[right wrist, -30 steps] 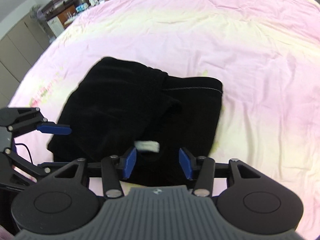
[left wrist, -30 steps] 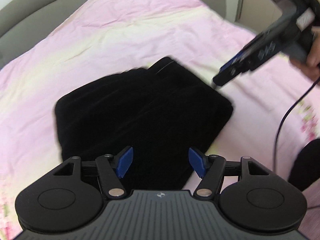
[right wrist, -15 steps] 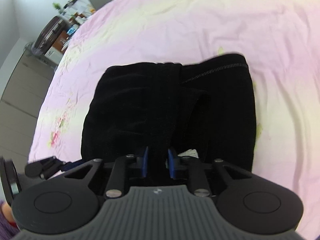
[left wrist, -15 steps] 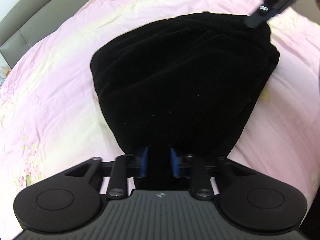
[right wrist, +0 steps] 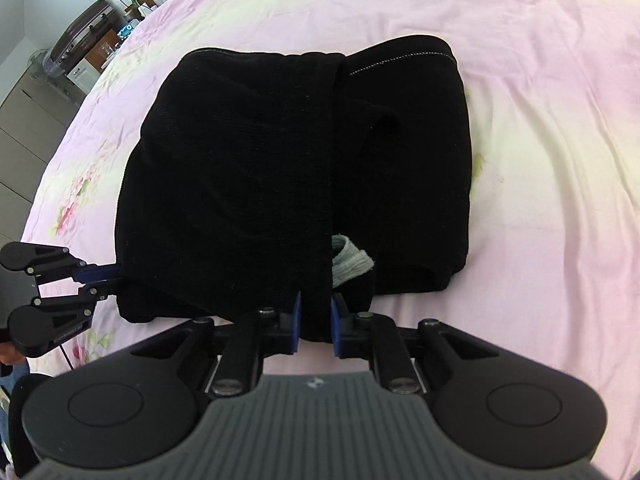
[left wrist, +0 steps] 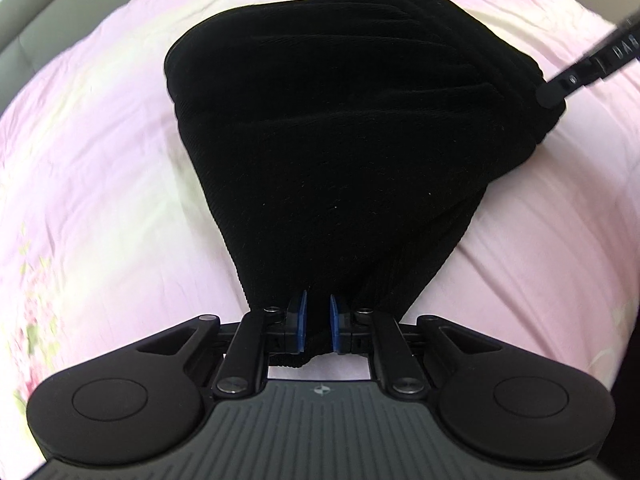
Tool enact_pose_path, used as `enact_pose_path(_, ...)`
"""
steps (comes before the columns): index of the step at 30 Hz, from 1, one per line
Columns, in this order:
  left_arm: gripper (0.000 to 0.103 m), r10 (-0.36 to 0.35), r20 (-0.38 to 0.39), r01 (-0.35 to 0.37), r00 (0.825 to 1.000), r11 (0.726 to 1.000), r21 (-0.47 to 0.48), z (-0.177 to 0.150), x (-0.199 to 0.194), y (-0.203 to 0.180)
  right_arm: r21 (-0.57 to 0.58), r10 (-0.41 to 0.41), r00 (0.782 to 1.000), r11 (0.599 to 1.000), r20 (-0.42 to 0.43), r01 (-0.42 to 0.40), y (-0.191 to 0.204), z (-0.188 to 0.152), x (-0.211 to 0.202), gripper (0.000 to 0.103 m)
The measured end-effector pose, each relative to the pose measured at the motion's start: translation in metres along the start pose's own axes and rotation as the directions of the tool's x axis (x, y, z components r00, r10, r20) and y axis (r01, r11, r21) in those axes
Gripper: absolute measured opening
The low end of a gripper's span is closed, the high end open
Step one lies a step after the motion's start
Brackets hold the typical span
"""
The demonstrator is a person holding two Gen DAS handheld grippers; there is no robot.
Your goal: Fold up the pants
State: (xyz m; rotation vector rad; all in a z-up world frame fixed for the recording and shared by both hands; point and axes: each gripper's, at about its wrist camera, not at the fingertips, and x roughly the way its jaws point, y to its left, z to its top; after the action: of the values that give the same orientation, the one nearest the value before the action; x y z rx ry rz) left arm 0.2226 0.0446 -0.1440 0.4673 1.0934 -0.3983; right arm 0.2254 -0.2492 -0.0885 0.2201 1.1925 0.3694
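Black ribbed pants [left wrist: 344, 128] lie folded into a thick bundle on a pink bedspread [left wrist: 88, 152]. My left gripper [left wrist: 318, 322] is shut on the near edge of the pants, and the cloth fans out ahead of it. My right gripper [right wrist: 316, 322] is shut on another near edge of the pants [right wrist: 280, 168], beside a white inner label [right wrist: 350, 260]. In the right wrist view the left gripper [right wrist: 108, 276] bites the bundle's left corner. In the left wrist view the right gripper's finger [left wrist: 560, 88] touches the far right corner.
The pink floral bedspread [right wrist: 540, 120] spreads wide around the bundle. A grey headboard [left wrist: 48, 4] runs along the top left of the left wrist view. Cabinets and a dark suitcase [right wrist: 88, 32] stand beyond the bed's left edge. A cable hangs under the left gripper.
Both grippers came down to the pants and went from open to shut on the near edge. The cloth now bunches and pulls taut toward the left gripper.
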Motion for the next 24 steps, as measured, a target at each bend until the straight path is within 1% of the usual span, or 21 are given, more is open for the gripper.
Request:
enact_pose_path(1,0.013,-0.009,-0.001,0.009,1.0,1.0,-0.008,0.001,-0.003,0.004,-0.007,-0.001,1.0,1.0,-0.001,0.001,0.001,0.003,-0.002,0.014)
enact_pose_path(2,0.013,-0.019,-0.003,0.019,1.0,1.0,-0.016,0.002,-0.006,0.008,-0.013,0.006,1.0,1.0,-0.002,-0.006,0.003,0.006,-0.006,0.017)
enact_pose_path(4,0.015,-0.043,0.015,0.044,0.999,0.998,-0.04,0.005,-0.014,0.02,-0.009,0.013,1.0,1.0,0.006,-0.012,0.004,0.013,-0.014,0.029)
enact_pose_path(6,0.017,-0.076,0.055,0.08,0.996,0.994,-0.074,0.008,-0.026,0.031,-0.01,0.027,0.999,1.0,0.039,-0.027,0.005,0.021,-0.025,0.05)
enact_pose_path(7,0.022,-0.087,0.081,0.095,0.993,0.991,-0.095,0.009,-0.033,0.038,-0.004,0.035,0.998,0.999,0.06,-0.035,0.004,0.025,-0.028,0.054)
enact_pose_path(8,0.026,-0.096,0.107,0.108,0.99,0.987,-0.119,0.012,-0.04,0.044,0.006,0.045,0.996,0.999,0.079,-0.046,0.003,0.031,-0.031,0.062)
enact_pose_path(10,0.031,-0.091,0.146,0.116,0.985,0.978,-0.174,0.019,-0.046,0.059,0.043,0.059,0.992,0.997,0.112,-0.065,-0.001,0.043,-0.031,0.062)
enact_pose_path(13,0.032,-0.05,0.165,0.094,0.985,0.957,-0.275,0.035,-0.039,0.082,0.142,0.077,0.987,0.985,0.141,-0.097,-0.015,0.064,-0.021,0.063)
enact_pose_path(15,0.033,-0.051,0.175,0.111,0.983,0.931,-0.349,0.045,-0.03,0.097,0.221,0.097,0.985,0.967,0.143,-0.128,-0.026,0.075,-0.008,0.063)
enact_pose_path(17,0.033,-0.075,0.185,0.146,0.98,0.902,-0.407,0.052,-0.02,0.109,0.283,0.114,0.983,0.947,0.141,-0.151,-0.037,0.085,0.007,0.063)
enact_pose_path(20,0.033,-0.091,0.173,0.162,0.981,0.873,-0.46,0.058,-0.007,0.117,0.35,0.134,0.983,0.921,0.125,-0.17,-0.049,0.095,0.029,0.063)
enact_pose_path(22,0.033,-0.105,0.164,0.172,0.981,0.862,-0.477,0.057,0.003,0.115,0.396,0.159,0.981,0.898,0.114,-0.192,-0.059,0.099,0.044,0.063)
enact_pose_path(24,0.033,-0.109,0.163,0.175,0.981,0.86,-0.48,0.056,0.008,0.111,0.439,0.189,0.976,0.871,0.112,-0.219,-0.068,0.102,0.057,0.063)
